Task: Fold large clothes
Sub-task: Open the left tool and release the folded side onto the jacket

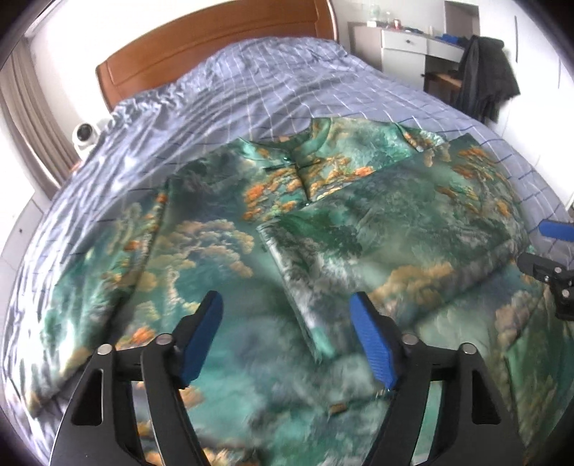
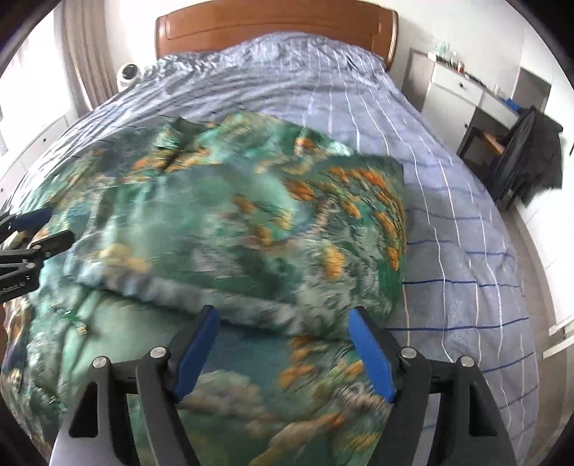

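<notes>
Partly folded: right sleeve [image 1: 394, 229] laid across shirt [image 1: 222, 251] on bed [image 1: 251, 89]; left side unfolded. Left claw [image 1: 285, 344] and right claw [image 2: 283, 353] agape, empty.

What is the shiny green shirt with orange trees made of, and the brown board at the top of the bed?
The green printed shirt looks like satin or silk-like fabric: it is glossy, with soft creases. The brown headboard seems to be varnished wood, smooth, slightly shiny, with a carved groove. Neither can be told for sure.
</notes>
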`<state>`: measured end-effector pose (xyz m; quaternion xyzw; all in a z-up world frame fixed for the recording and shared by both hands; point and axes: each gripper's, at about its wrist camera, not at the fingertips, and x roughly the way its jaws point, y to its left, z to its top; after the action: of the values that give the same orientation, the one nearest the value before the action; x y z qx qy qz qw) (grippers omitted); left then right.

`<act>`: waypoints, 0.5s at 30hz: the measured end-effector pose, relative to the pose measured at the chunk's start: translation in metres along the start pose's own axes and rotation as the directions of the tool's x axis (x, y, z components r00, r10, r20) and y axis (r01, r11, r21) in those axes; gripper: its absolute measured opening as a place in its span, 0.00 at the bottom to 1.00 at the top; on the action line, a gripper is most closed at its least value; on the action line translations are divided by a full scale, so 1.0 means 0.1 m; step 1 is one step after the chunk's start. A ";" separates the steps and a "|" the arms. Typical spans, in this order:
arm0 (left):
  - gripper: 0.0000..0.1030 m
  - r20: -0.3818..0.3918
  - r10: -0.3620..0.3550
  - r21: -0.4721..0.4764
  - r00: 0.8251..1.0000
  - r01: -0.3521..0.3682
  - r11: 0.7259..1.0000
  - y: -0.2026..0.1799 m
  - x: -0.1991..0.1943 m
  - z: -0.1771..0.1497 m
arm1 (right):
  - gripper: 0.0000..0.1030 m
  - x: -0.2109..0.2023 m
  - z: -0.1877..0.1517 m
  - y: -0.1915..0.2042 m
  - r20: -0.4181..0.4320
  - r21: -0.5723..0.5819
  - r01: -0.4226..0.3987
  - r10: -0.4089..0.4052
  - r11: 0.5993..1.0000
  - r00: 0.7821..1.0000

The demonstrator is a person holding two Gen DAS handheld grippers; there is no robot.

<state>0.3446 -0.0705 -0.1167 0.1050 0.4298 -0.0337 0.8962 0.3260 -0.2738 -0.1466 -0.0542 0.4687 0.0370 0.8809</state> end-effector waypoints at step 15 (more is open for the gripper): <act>0.89 -0.167 0.093 -0.459 0.982 -0.161 0.874 2.37 -0.11 -1.24 | 0.74 -0.68 -0.66 0.99 0.074 -0.072 -0.090 0.095 0.993 0.993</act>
<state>0.2790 0.1877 -0.1462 -0.0855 0.4788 0.1380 0.8628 0.2225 -0.1854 -0.1333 -0.0613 0.4346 0.0961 0.8934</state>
